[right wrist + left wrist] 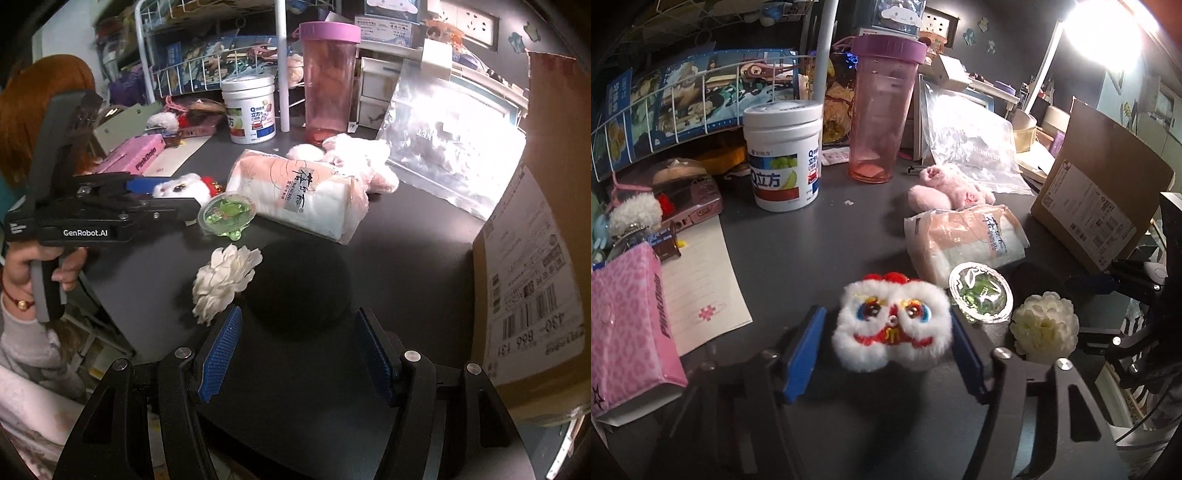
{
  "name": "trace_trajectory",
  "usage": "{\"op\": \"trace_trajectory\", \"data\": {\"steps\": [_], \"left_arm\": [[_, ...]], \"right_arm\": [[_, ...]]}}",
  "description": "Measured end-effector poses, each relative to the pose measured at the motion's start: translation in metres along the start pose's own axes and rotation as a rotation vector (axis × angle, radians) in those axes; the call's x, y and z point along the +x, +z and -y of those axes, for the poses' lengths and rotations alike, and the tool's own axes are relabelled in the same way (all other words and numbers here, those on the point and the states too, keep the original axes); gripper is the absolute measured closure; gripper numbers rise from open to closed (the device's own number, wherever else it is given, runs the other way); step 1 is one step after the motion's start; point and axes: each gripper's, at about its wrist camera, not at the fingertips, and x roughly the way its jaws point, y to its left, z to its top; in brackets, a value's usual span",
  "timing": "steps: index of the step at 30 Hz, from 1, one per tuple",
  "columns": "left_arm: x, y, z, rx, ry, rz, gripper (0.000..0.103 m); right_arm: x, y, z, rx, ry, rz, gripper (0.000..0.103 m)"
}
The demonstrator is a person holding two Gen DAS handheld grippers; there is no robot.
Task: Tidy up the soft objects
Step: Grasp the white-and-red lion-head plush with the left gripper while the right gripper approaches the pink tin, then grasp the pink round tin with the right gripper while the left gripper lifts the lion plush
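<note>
A white fluffy lion-head plush (892, 326) with red trim lies on the dark table between the open blue pads of my left gripper (890, 354); the pads do not press it. It also shows in the right wrist view (184, 189). A white fabric flower (1045, 326) (223, 282) lies to its right. A pink plush (947, 190) (354, 155) lies farther back. My right gripper (295, 354) is open and empty, just right of the flower, with a round black object (299, 282) ahead of it.
A wrapped tissue pack (964, 240) (303, 195) and a clear lidded cup (980, 297) (227, 214) lie mid-table. A cardboard box (1104, 192) (535, 258) stands at right. A white jar (783, 157), pink tumbler (881, 110), pink tissue pack (628, 325) and plastic bag (450, 147) lie around.
</note>
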Motion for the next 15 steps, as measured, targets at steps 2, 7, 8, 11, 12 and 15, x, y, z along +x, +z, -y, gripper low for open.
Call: {"op": "trace_trajectory", "data": {"steps": [2,7,8,11,12,15], "left_arm": [[0.001,0.001,0.0,0.004,0.004,0.0,0.047],[0.002,0.001,0.001,0.01,0.007,0.0,0.054],[0.002,0.001,0.001,0.012,0.009,0.0,0.055],[0.002,0.002,0.001,0.008,0.007,-0.002,0.055],[0.002,0.002,0.0,0.005,0.007,-0.002,0.055],[0.004,0.003,0.0,0.002,0.014,-0.002,0.053]], "right_arm": [[0.004,0.001,0.0,-0.007,0.004,0.002,0.043],[0.01,0.005,-0.003,-0.027,0.013,0.03,0.043],[0.011,0.006,-0.003,-0.031,0.013,0.031,0.043],[0.014,0.008,-0.006,-0.054,0.018,0.037,0.043],[0.014,0.008,-0.007,-0.058,0.021,0.04,0.043],[0.017,0.011,-0.008,-0.063,0.021,0.049,0.038]]}}
